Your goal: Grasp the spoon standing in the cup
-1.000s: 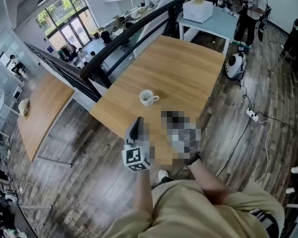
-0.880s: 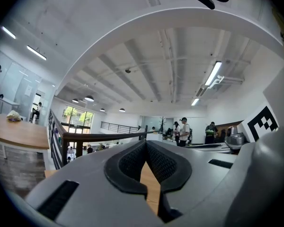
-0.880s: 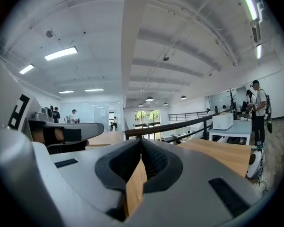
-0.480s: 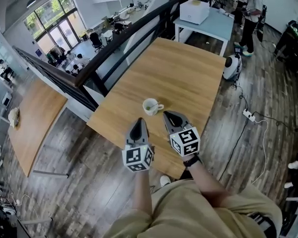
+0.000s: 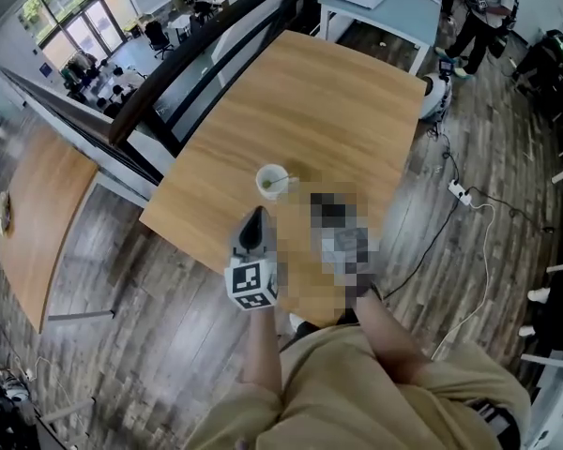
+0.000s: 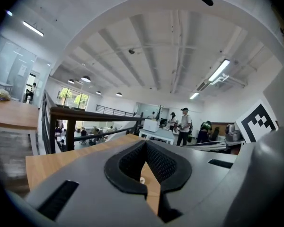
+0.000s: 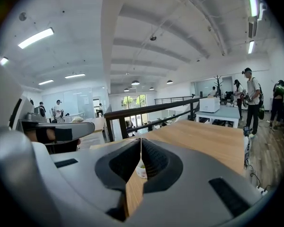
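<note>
The spoon (image 5: 283,182) stands in the cup (image 5: 263,178) just ahead of the left gripper (image 5: 256,216) and right gripper (image 7: 141,142), both with fingers clenched and empty, the left seemingly nearer.

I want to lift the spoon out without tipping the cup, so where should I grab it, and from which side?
Probably best to take the spoon by the bit of handle sticking out above the rim of the cup, coming down from above. Its bowl end sits inside the cup, out of reach. The right gripper is shut, so open it first.
</note>
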Available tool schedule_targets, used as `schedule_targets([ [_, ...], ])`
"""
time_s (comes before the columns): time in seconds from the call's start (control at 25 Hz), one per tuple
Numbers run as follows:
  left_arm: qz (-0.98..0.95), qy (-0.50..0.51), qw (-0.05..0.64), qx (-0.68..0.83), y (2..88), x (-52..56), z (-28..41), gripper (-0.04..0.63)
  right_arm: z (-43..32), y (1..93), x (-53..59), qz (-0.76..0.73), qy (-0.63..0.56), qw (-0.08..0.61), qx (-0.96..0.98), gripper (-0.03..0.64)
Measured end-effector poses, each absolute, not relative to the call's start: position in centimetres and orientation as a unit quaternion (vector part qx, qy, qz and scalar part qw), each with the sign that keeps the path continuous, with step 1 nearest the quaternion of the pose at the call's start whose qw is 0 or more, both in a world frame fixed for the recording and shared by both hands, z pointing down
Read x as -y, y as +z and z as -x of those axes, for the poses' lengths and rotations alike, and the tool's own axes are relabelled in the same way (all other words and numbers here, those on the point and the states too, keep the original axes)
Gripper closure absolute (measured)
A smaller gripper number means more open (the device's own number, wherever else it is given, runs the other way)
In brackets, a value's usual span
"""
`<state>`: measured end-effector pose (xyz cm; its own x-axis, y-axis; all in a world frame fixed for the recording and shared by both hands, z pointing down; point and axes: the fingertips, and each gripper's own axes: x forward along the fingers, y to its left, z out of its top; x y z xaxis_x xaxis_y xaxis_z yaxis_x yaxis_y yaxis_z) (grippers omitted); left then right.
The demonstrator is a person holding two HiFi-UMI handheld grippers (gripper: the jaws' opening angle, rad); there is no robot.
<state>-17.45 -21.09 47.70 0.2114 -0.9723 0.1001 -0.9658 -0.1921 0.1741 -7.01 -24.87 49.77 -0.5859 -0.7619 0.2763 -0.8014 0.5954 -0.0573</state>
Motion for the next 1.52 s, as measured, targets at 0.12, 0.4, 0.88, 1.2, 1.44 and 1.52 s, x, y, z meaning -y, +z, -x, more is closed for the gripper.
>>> schedule_targets([
  [0.12, -0.77, -0.004, 0.113, 0.628, 49.4, 23.2, 17.4, 0.583, 7.0, 52.1, 26.9, -0.434, 0.103, 0.134, 0.885, 0.6],
  [0.4, -0.77, 0.021, 0.135, 0.623, 52.4, 27.2, 17.0, 0.583, 7.2, 57.6, 31.0, -0.423, 0.145, 0.168, 0.878, 0.6],
  [0.88, -0.756, 0.04, 0.174, 0.63, 56.2, 29.9, 17.8, 0.583, 10.1, 64.3, 35.2, -0.391, 0.214, 0.188, 0.875, 0.598],
  [1.2, -0.746, 0.043, 0.193, 0.636, 57.6, 30.6, 18.6, 0.583, 11.7, 67.3, 37.4, -0.385, 0.243, 0.201, 0.867, 0.479],
  [1.44, -0.745, 0.048, 0.194, 0.637, 58.0, 30.6, 18.7, 0.583, 12.5, 67.9, 38.7, -0.388, 0.246, 0.188, 0.868, 0.48],
  [1.52, -0.745, 0.048, 0.194, 0.637, 58.1, 30.5, 18.6, 0.583, 12.6, 67.8, 38.7, -0.388, 0.245, 0.185, 0.869, 0.525],
])
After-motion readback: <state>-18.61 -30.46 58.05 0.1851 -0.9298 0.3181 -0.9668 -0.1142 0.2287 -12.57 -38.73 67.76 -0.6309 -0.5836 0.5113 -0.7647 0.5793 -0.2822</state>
